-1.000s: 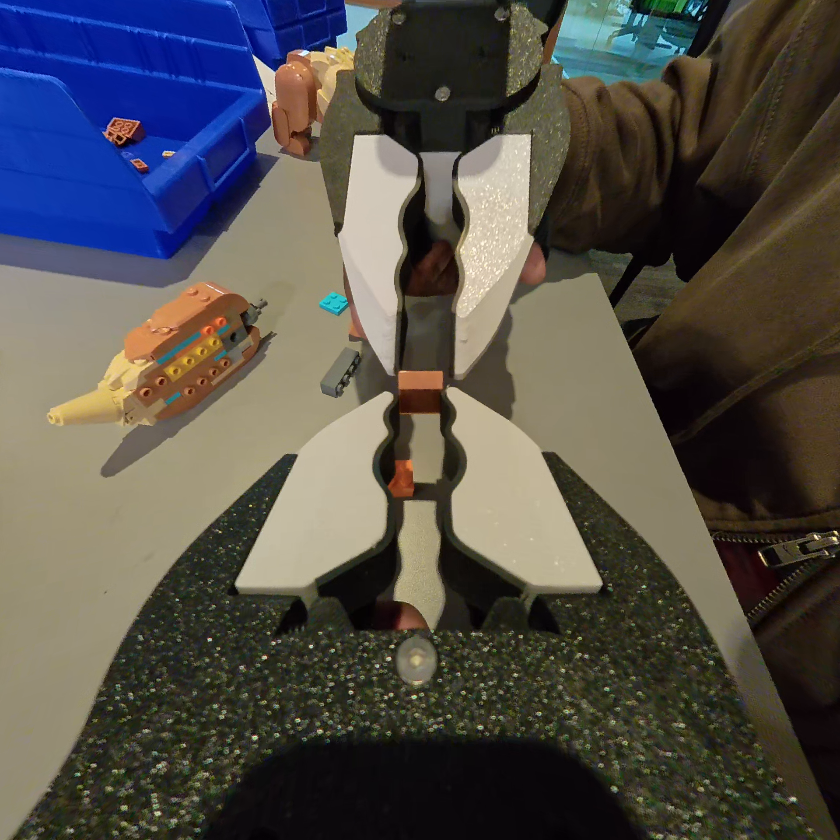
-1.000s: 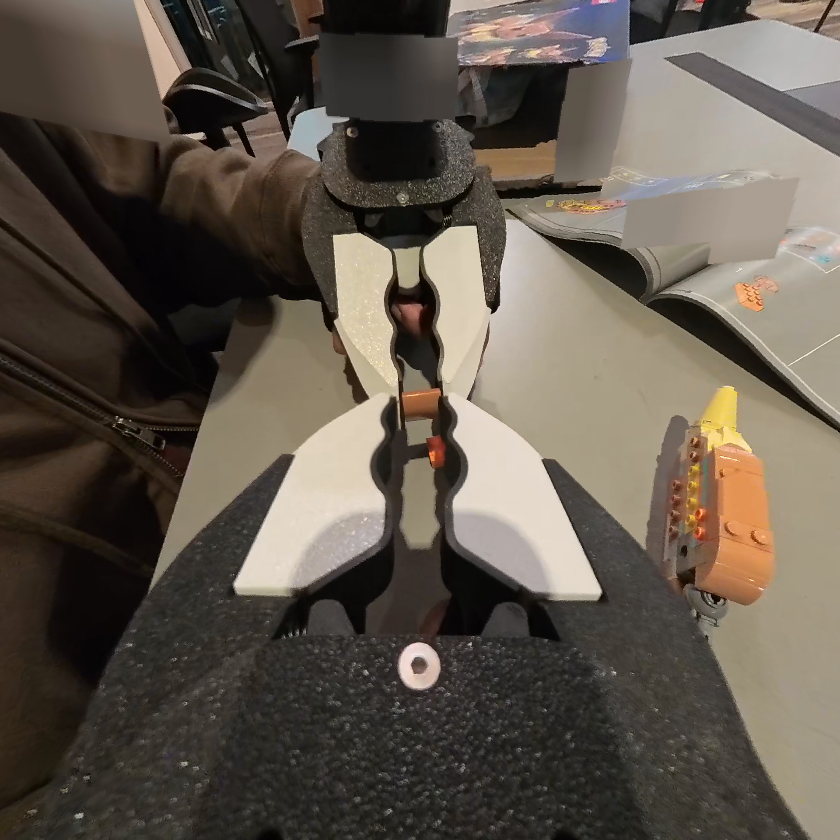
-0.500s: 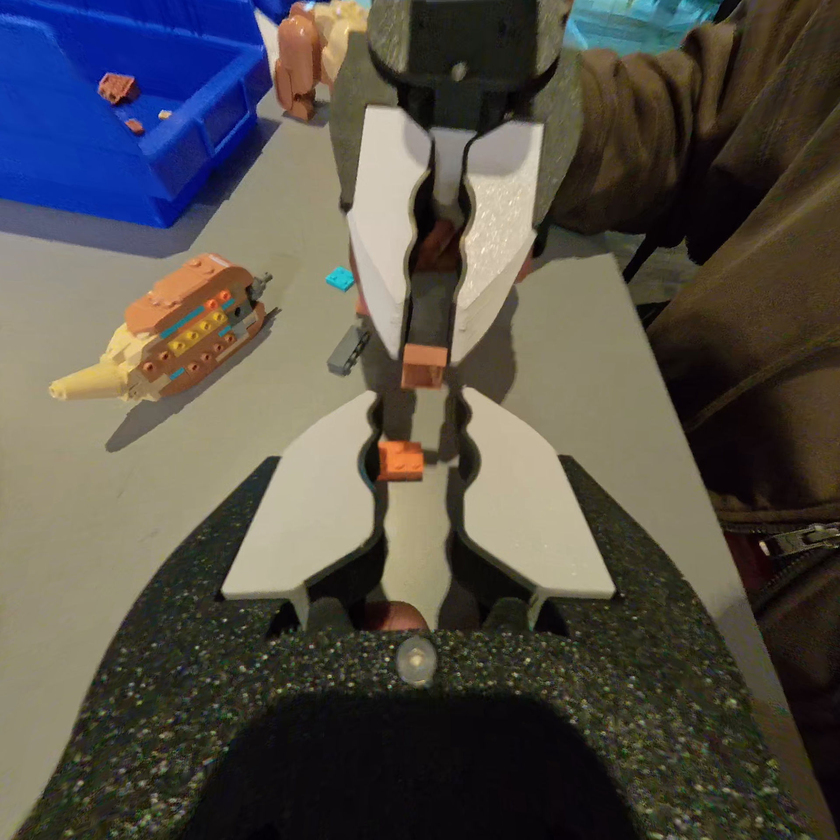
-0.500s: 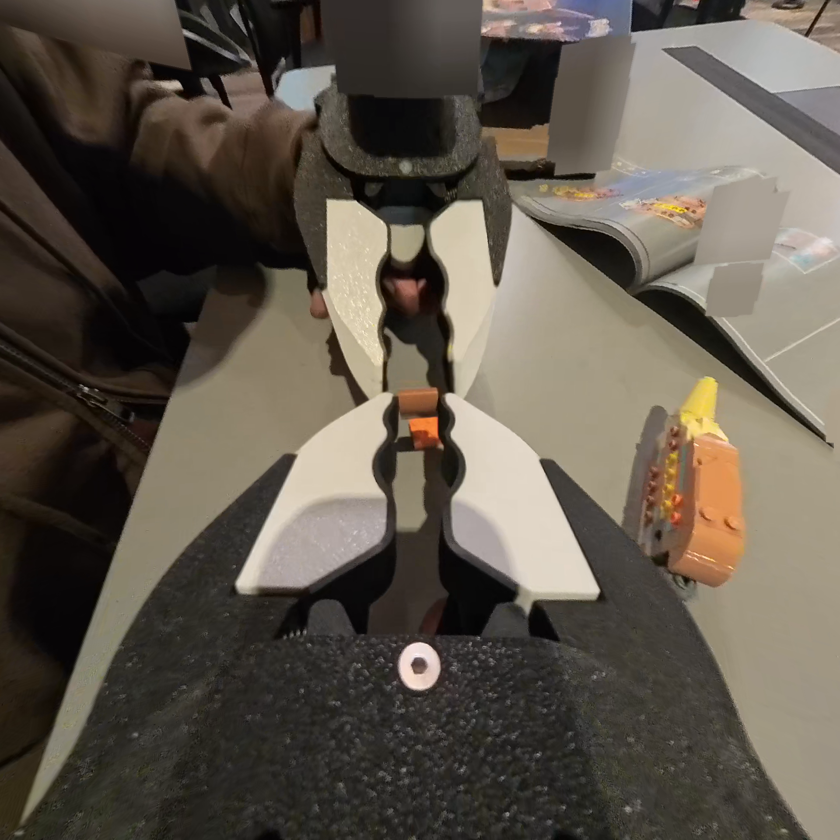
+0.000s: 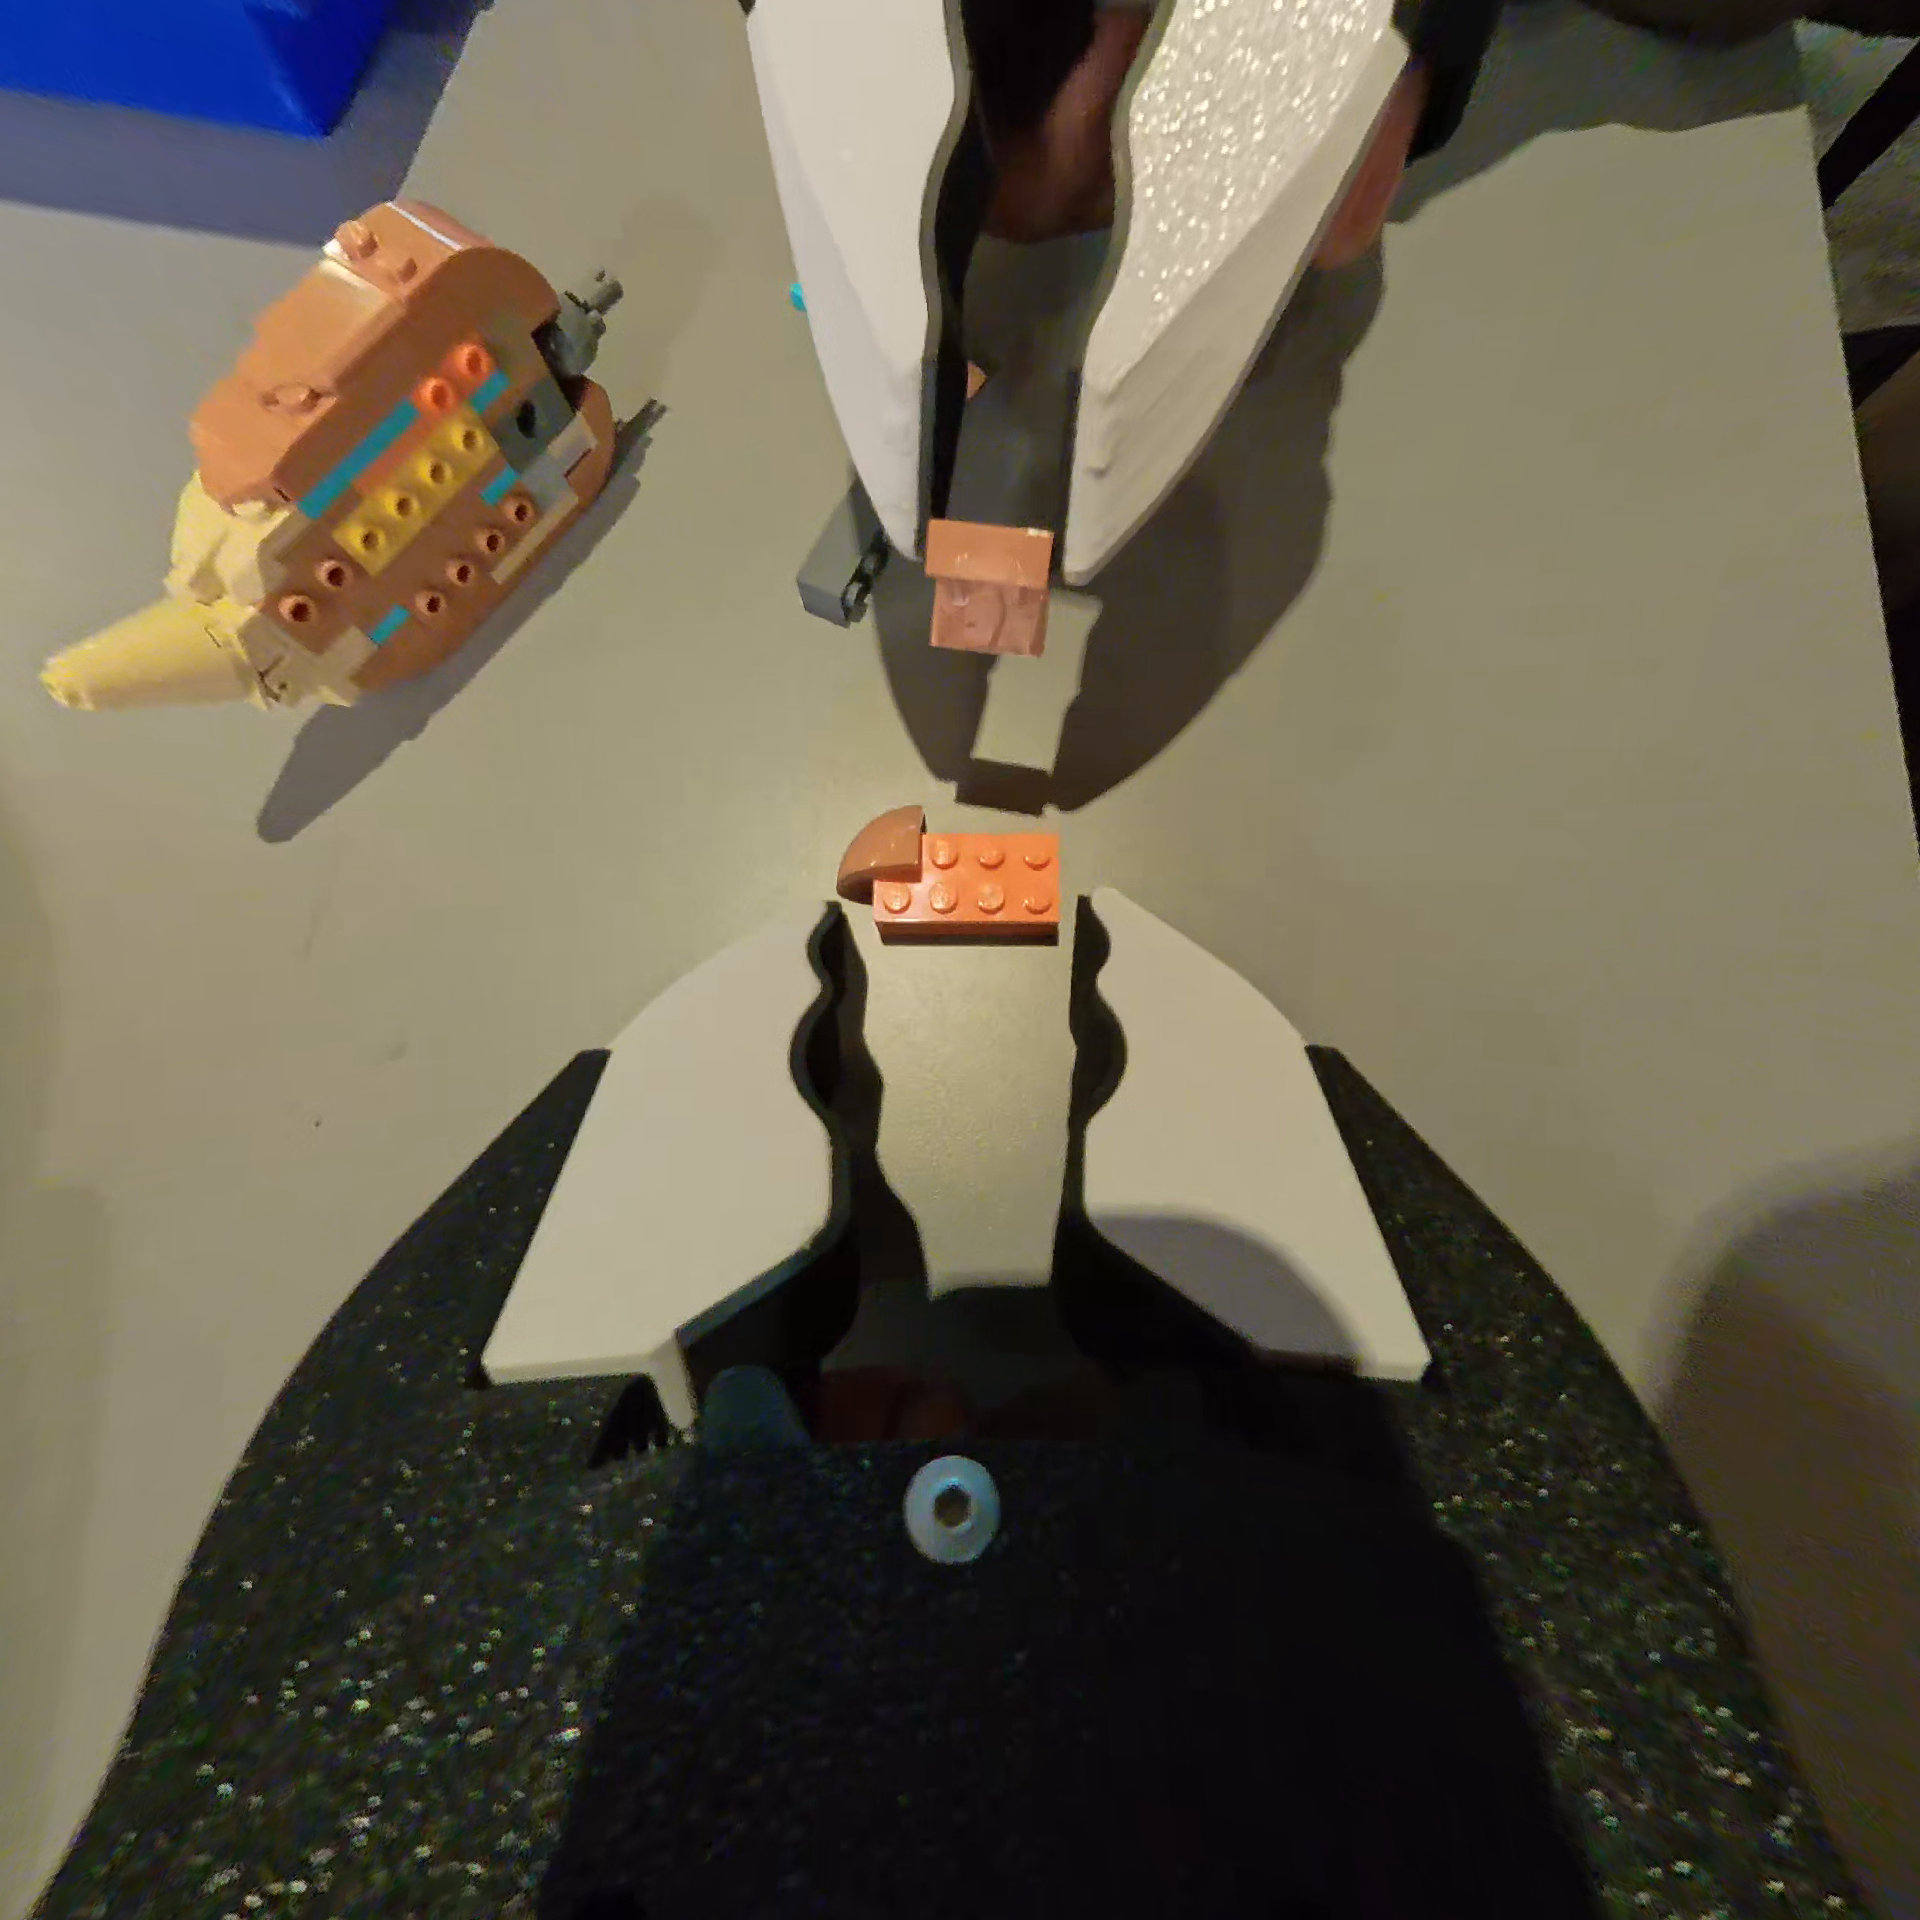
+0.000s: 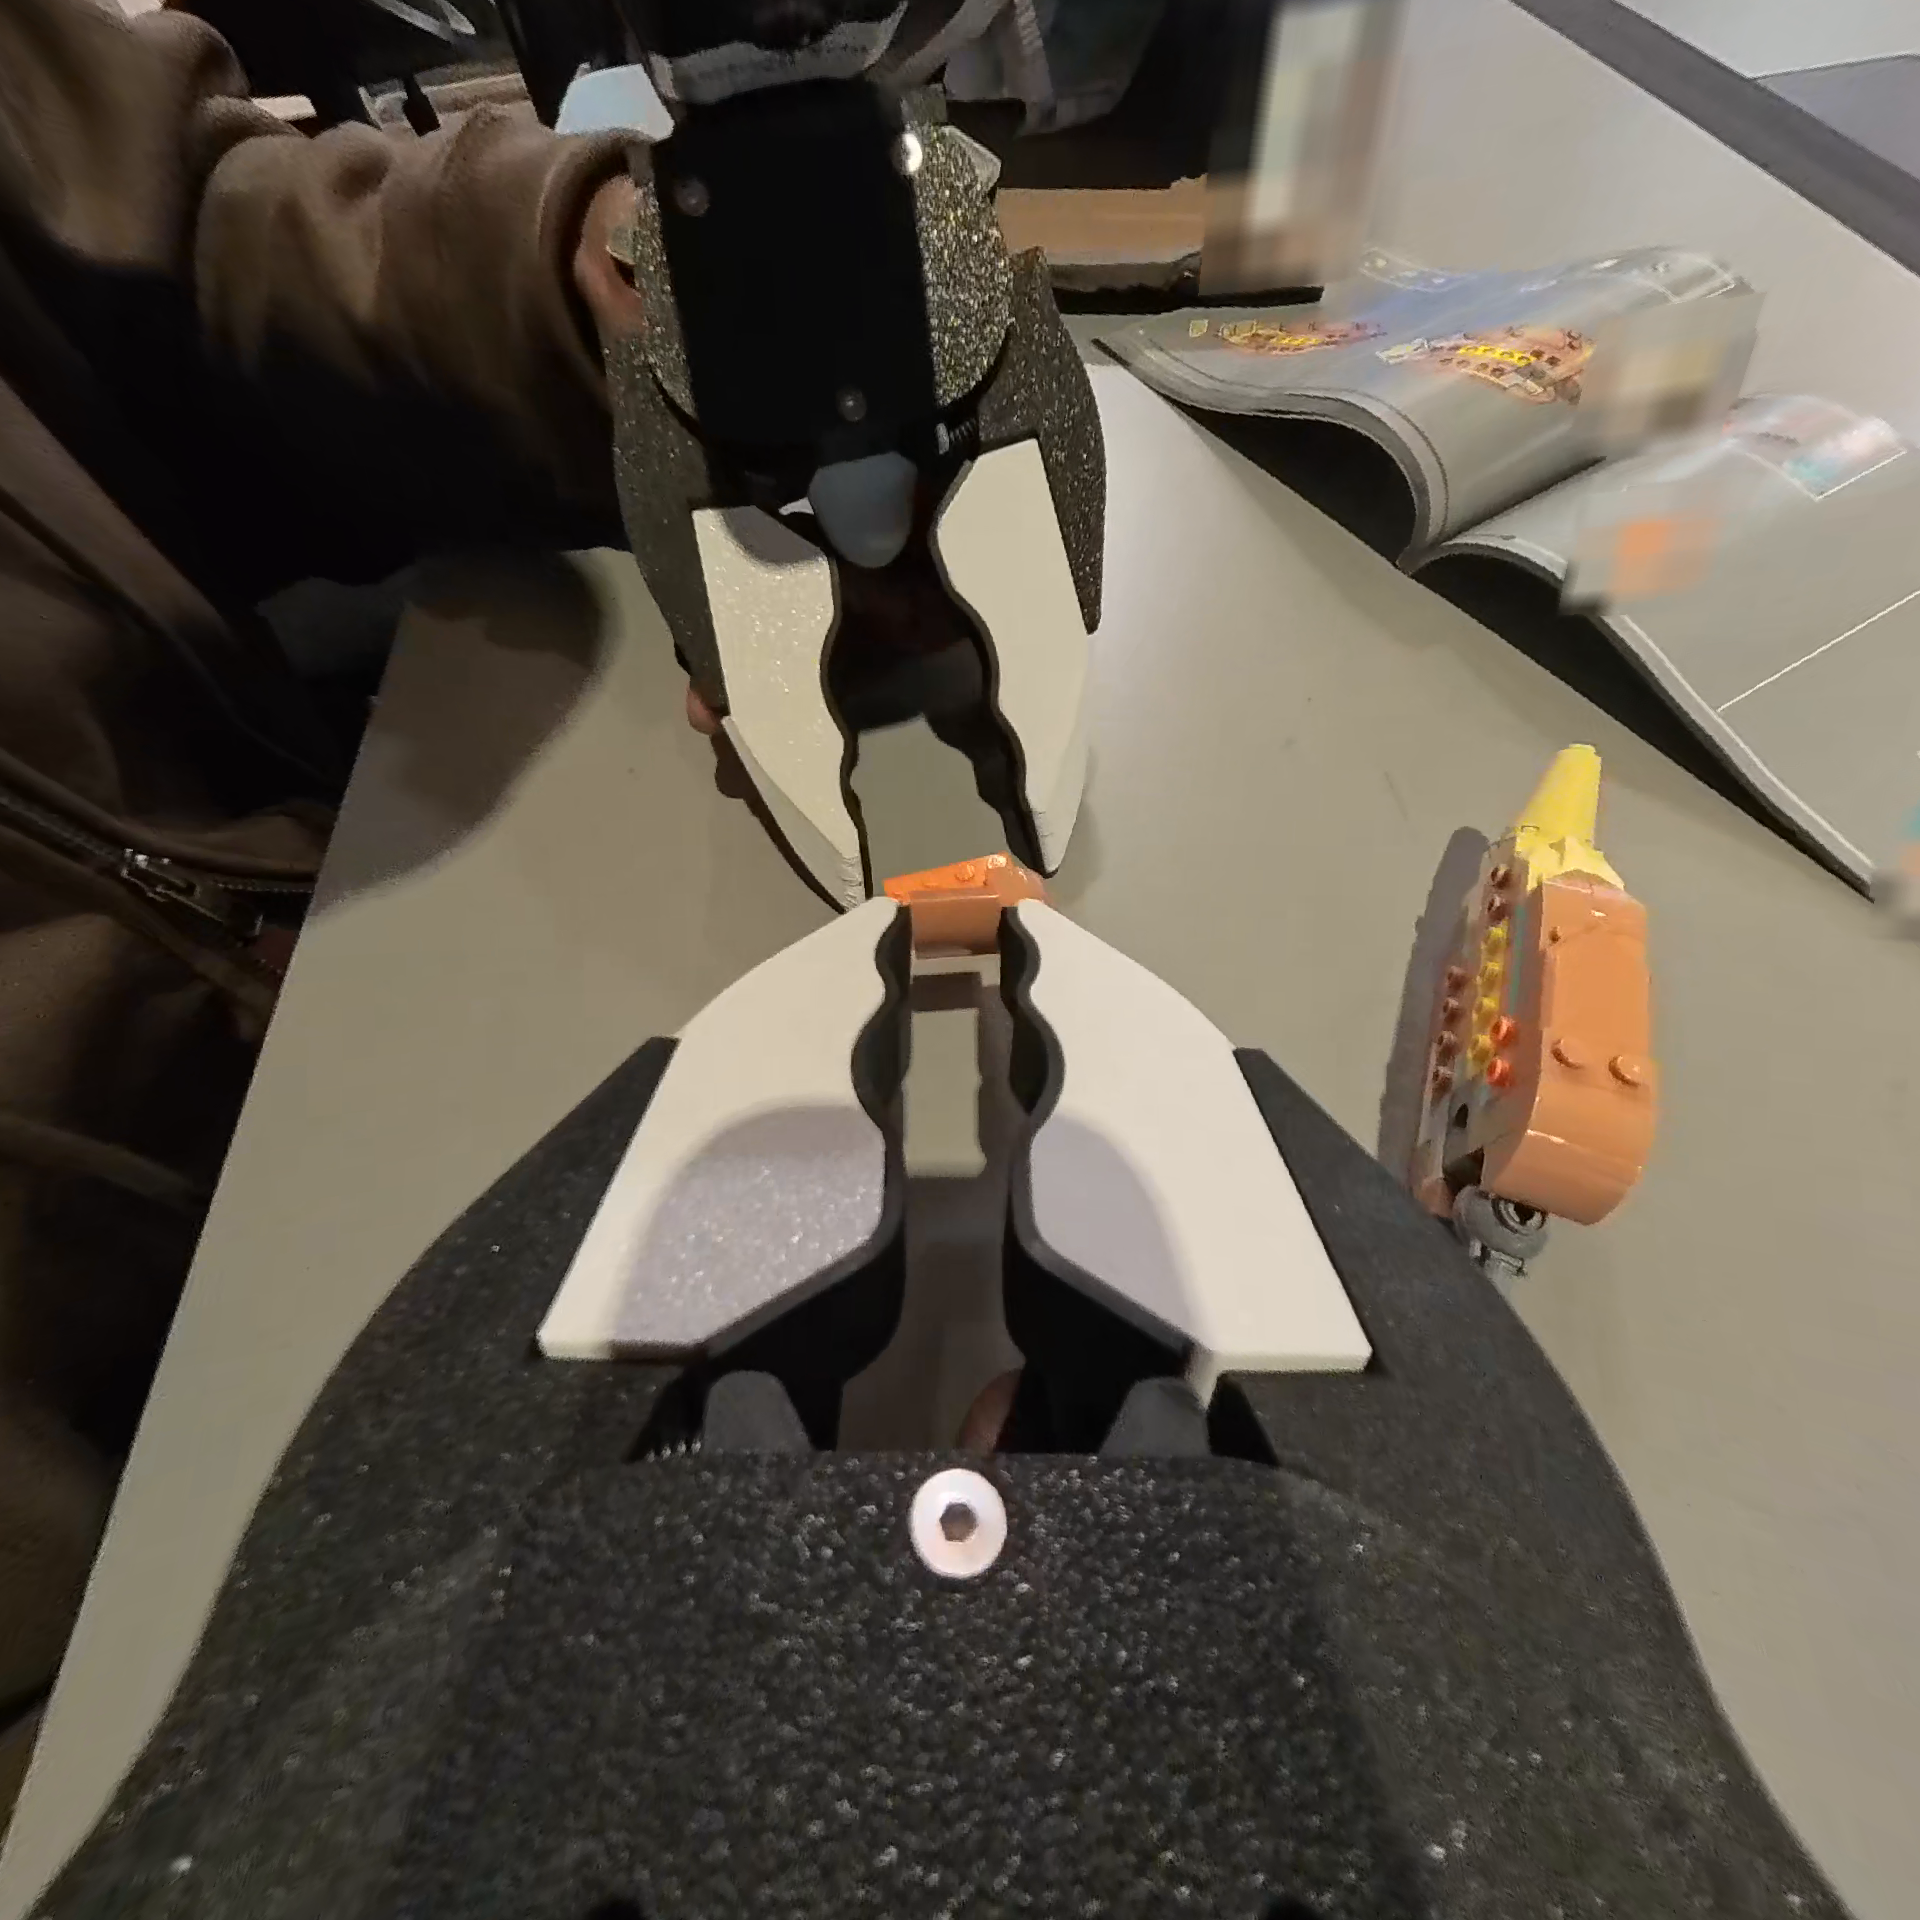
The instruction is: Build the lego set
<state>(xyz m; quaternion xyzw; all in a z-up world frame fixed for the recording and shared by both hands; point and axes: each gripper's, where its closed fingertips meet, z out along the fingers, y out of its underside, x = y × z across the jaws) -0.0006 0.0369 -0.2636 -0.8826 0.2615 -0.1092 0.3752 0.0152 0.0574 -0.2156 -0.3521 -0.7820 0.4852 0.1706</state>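
Note:
My left gripper [image 5: 961, 912] is open. An orange plate [image 5: 971, 883] with a brown rounded piece on its left end lies on the grey table [image 5: 1455, 727] just in front of its fingertips. My right gripper [image 6: 958, 914] is shut on a small brown brick [image 6: 956, 925] and faces the left gripper from the far side, a little above the plate. In the left wrist view the right gripper [image 5: 992, 561] comes in from the top with the brown brick [image 5: 987, 597] at its tips. In the right wrist view the orange plate [image 6: 951, 871] shows just beyond the brick.
A partly built brown, tan and yellow lego model [image 5: 343, 488] lies left of the grippers; it also shows in the right wrist view [image 6: 1527, 1039]. A grey piece [image 5: 836, 582] and a teal piece [image 5: 795, 296] lie near it. A blue bin [image 5: 156, 52] stands far left. An open booklet [image 6: 1507, 416] lies behind. There is about 6 cm between the tips of the two grippers. The grey piece [image 5: 836, 582] lies around 5 cm away from my right fingertips.
My left gripper has opened and the orange plate has left its jaws and now lies at its tips. Both grippers have tilted down toward the table. The right gripper still holds the brown brick.

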